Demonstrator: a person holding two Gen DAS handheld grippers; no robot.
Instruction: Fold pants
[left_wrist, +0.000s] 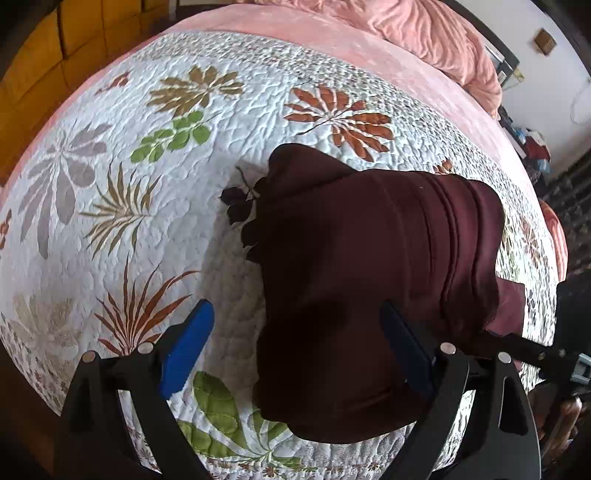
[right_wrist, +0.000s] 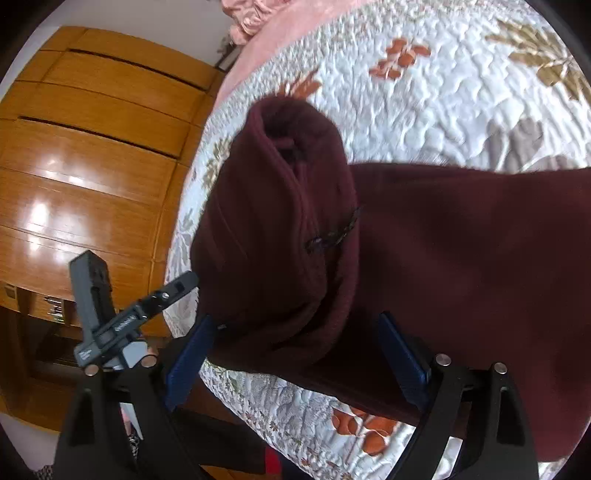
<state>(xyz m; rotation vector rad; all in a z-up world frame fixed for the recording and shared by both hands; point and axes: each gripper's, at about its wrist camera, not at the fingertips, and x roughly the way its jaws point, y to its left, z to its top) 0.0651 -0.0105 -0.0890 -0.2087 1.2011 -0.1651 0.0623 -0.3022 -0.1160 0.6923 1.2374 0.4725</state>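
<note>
The maroon pants (left_wrist: 369, 280) lie folded in a thick bundle on the white leaf-print quilt (left_wrist: 147, 192); pink bedding (left_wrist: 417, 33) is heaped beyond. The left gripper (left_wrist: 295, 347) hangs above, blue pads (left_wrist: 184, 350) spread wide, gripping nothing.

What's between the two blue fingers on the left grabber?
Left wrist view: bare quilt and the edge of the dark red pants, untouched by the open left gripper.

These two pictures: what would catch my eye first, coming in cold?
The dark maroon pants, folded into a thick bundle, lie on a white quilt printed with big leaves. Blue-padded jaws of the left gripper and right gripper stand open around the bundle's near edge. Behind the bed rise a glossy wooden wardrobe and a pink blanket.
</note>
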